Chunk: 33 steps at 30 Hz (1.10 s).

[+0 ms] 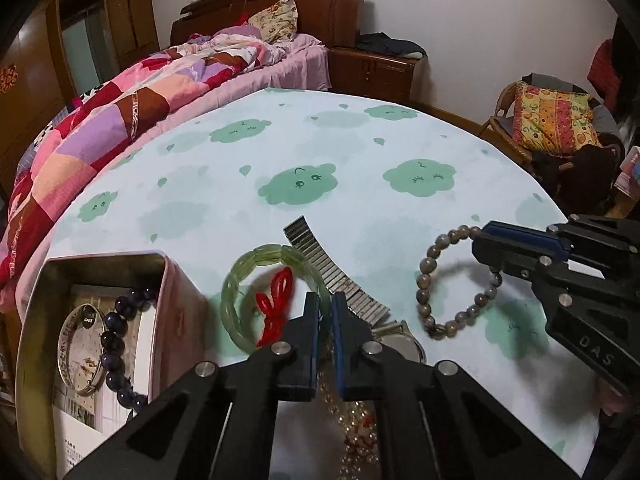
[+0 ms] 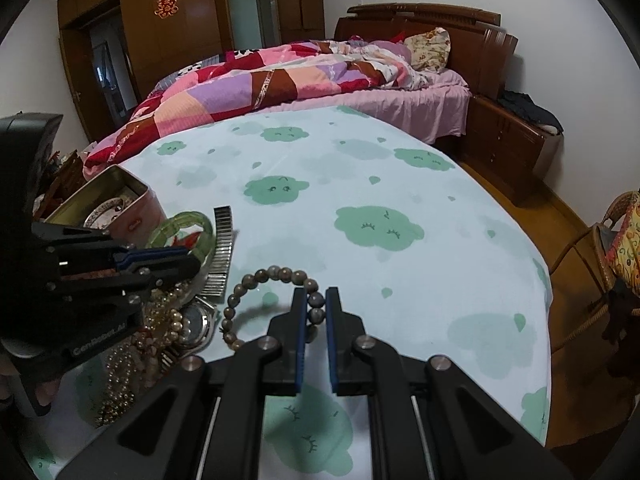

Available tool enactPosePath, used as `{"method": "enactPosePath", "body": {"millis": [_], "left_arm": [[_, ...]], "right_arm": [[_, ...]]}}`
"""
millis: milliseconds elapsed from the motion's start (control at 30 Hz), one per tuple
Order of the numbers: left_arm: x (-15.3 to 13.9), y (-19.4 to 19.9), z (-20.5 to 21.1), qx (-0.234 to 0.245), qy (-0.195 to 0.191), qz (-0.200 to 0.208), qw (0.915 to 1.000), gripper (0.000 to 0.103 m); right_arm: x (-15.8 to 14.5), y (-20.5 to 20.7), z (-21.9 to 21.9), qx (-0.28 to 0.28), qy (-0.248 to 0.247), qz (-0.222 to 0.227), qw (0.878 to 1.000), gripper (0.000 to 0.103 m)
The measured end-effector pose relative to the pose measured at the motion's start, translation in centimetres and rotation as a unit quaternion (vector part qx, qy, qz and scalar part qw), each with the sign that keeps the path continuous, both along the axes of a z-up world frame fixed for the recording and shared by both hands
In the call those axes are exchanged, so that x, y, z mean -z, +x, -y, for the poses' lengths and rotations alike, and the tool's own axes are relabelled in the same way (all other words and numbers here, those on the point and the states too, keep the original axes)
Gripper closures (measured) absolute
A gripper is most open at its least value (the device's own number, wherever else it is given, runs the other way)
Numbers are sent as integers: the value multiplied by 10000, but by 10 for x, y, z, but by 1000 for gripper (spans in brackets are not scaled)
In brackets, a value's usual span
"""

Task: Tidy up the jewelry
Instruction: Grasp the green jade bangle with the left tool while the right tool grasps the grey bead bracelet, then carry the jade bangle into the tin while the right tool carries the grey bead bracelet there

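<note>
My left gripper (image 1: 325,304) is shut on the rim of a green jade bangle (image 1: 240,280) with a red knot, held just off the cloth-covered table; the bangle also shows in the right wrist view (image 2: 188,220). My right gripper (image 2: 316,300) is shut on a grey-brown bead bracelet (image 2: 256,280), lifted above the table; from the left wrist view that bracelet (image 1: 426,276) hangs from the right gripper (image 1: 486,236). An open pink tin (image 1: 38,320) at the left holds a dark bead bracelet (image 1: 116,348) and a silver bangle (image 1: 66,344).
A metal-band watch (image 2: 196,320) lies under the left gripper, its band (image 1: 332,268) stretching away. A heap of pearl necklaces (image 2: 132,360) lies beside it. The table cloth (image 2: 360,220) has green cloud prints. A bed (image 2: 280,76) stands behind, a wicker chair (image 1: 552,128) at right.
</note>
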State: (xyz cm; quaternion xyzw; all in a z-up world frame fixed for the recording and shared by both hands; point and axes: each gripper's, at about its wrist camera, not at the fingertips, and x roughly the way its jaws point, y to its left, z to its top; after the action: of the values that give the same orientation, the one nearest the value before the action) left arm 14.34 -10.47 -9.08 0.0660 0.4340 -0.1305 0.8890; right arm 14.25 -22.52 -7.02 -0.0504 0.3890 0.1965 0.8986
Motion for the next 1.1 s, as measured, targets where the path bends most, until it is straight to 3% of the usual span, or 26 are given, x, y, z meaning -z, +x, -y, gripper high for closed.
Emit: {"method": "enactPosePath", "body": {"millis": [767, 1100], "left_arm": [[-81, -50, -20, 96, -624, 1095, 9920, 98], [-87, -51, -45, -175, -502, 1209, 9912, 98]], "right_arm": [[-37, -14, -20, -207, -3, 556, 9982, 92], [-53, -12, -43, -470, 3, 742, 9961, 92]]}}
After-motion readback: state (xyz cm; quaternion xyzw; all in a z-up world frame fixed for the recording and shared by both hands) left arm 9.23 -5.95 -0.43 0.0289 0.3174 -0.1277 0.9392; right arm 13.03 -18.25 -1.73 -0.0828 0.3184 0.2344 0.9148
